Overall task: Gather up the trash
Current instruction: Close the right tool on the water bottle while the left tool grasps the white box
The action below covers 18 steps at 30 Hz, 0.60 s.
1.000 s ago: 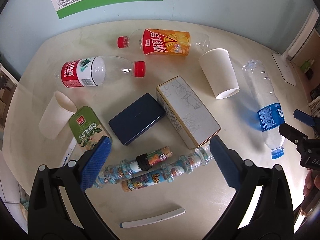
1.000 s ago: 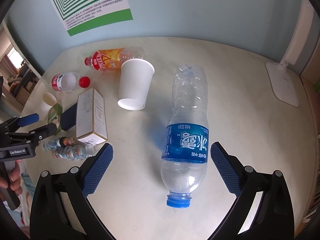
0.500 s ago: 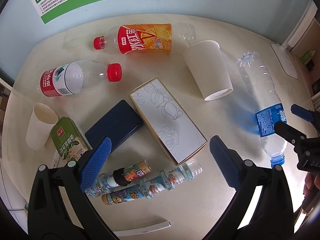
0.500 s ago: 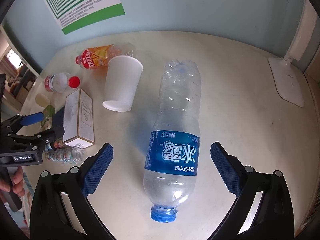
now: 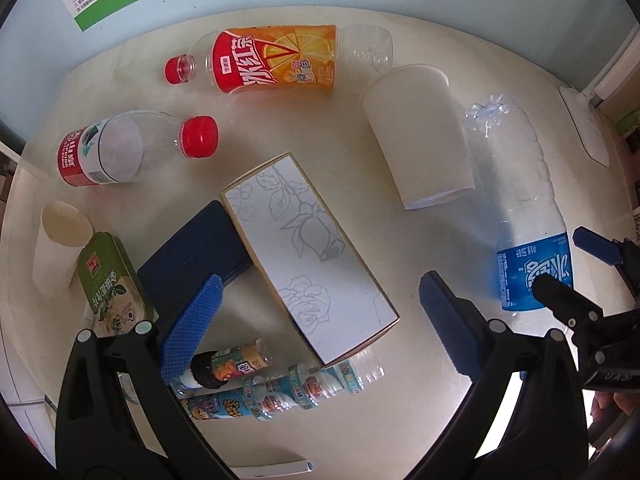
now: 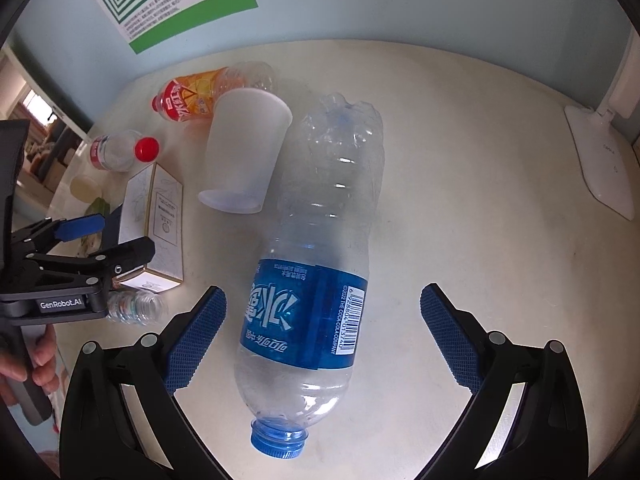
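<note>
The blue-label water bottle point(image 6: 316, 280) lies on its side toward the right edge of the tabletop point(image 6: 480, 184), cap pointing at the person, and the right gripper point(image 6: 322, 332) hangs over its labelled waist with the tongs spread wide, one blue pad on either side and touching nothing. That straddle looks like the line-up for a squeeze across the narrow way, which I judge the sensible hold on a round, empty bottle that would roll. Just beside its shoulder lies a white paper cup point(image 6: 244, 152), mouth toward us, close but not clearly touching.

The left gripper point(image 5: 316, 320) is likewise spread and empty, poised over the rose-sketch carton point(image 5: 308, 252), whose near end rests on a pair of small cartoon-label bottles point(image 5: 280, 388). A dark blue case point(image 5: 196, 256) sits against the carton's left side, so the left pad has little slack there.

Open room is on the right — bare tabletop runs from the water bottle to the white lamp base point(image 6: 604, 168) near that edge. The left half is crowded: orange drink bottle point(image 5: 276, 60) and red-cap bottle point(image 5: 120, 152) toward the far edge.
</note>
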Each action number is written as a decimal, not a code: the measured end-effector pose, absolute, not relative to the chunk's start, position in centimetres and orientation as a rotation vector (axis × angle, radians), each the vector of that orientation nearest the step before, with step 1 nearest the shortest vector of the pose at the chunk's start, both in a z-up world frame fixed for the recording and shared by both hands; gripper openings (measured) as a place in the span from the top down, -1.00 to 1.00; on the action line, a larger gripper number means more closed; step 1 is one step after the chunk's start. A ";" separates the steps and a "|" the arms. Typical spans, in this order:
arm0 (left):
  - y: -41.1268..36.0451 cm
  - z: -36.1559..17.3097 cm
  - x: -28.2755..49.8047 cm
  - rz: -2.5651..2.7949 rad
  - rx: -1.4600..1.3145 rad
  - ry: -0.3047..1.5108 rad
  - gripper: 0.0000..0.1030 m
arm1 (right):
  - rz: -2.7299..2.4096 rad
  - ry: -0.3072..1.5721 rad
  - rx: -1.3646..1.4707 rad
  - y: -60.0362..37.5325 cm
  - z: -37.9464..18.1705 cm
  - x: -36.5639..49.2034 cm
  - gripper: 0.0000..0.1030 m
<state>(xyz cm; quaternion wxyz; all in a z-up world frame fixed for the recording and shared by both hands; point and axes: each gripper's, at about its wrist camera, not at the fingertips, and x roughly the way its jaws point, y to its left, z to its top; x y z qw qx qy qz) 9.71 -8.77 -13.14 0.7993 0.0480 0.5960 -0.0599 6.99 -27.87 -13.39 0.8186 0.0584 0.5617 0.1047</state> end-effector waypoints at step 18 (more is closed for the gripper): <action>-7.1 -15.8 9.7 -0.168 0.019 1.358 0.08 | 0.277 1.282 0.189 -29.0 -16.0 8.0 -0.22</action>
